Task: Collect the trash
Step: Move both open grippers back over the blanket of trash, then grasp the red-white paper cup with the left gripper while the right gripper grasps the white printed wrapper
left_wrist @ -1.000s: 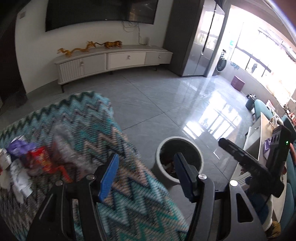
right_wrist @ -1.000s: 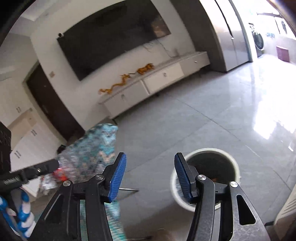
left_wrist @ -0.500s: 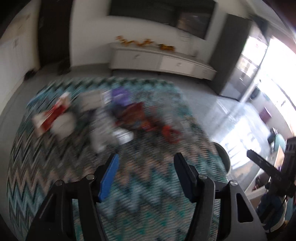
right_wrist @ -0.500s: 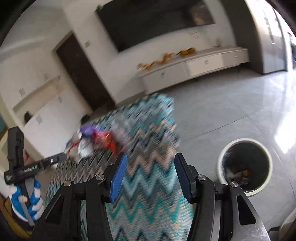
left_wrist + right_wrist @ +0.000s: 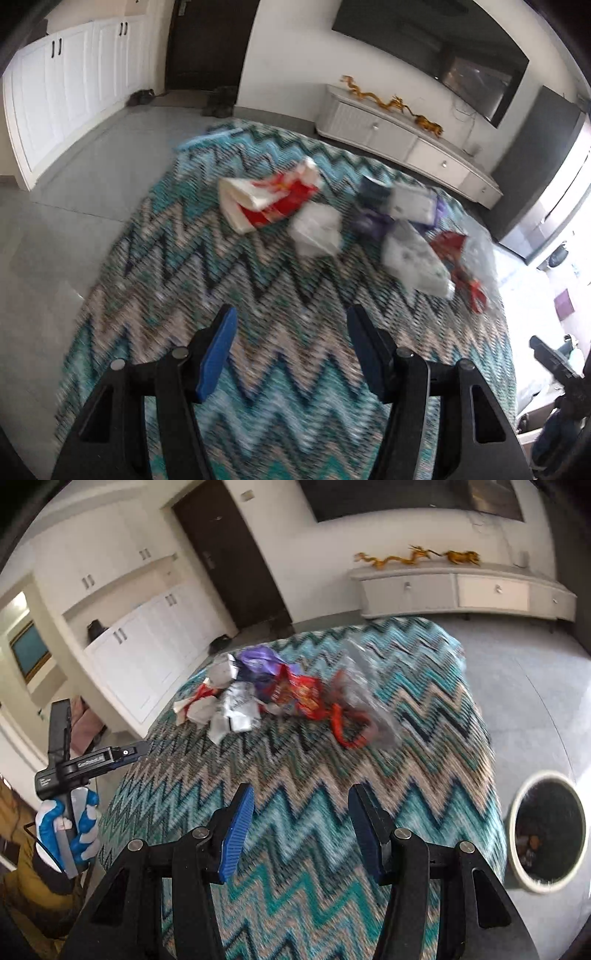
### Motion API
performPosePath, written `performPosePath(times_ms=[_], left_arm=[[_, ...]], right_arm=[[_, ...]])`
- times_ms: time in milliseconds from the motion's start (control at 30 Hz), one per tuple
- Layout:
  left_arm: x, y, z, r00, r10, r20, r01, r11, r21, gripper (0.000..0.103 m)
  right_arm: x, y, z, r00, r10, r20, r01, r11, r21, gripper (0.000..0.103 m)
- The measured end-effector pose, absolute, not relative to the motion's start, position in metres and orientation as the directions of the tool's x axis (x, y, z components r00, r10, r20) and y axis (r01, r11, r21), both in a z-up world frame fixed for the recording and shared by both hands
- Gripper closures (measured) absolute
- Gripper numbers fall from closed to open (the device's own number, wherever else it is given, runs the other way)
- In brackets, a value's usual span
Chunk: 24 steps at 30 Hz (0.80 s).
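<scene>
White lettering on the black body of the left gripper [image 5: 136,751], seen from the right wrist, is too blurred to read. A teal, black and beige zigzag woven cloth [image 5: 258,295] covers the table on a glossy grey tile floor [image 5: 524,686]. Crumpled trash lies in a heap at the far side: a red-and-white paper wrapper [image 5: 269,199], white tissue [image 5: 317,229], purple foil [image 5: 262,662], a clear plastic bag [image 5: 358,701]. A round white bin [image 5: 546,834] stands beside the table. Both the left gripper [image 5: 290,350] and right gripper [image 5: 299,830] hang spread and empty above the cloth
</scene>
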<state>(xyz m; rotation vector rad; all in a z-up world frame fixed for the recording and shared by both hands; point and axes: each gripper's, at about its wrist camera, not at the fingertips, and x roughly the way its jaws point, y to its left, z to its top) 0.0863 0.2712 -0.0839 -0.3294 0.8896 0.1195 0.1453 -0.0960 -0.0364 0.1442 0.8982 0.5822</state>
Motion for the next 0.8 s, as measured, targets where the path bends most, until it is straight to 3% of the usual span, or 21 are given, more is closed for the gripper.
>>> performPosePath(times_ms=[467, 800], left_arm=[[0.177, 0.330, -0.063, 0.662, 0.022, -0.750, -0.156, 0.982, -0.109, 0.035], [0.236, 0.314, -0.094, 0.579, 0.011, -0.815, -0.024, 1.000, -0.003, 0.033]], right_arm=[[0.227, 0.011, -0.034, 0.358, 0.637, -0.682, -0.562, 0.731, 0.388, 0.048], [0.256, 0.076, -0.061, 0.280, 0.606, -0.744, -0.621, 0.706, 0.341, 0.046]])
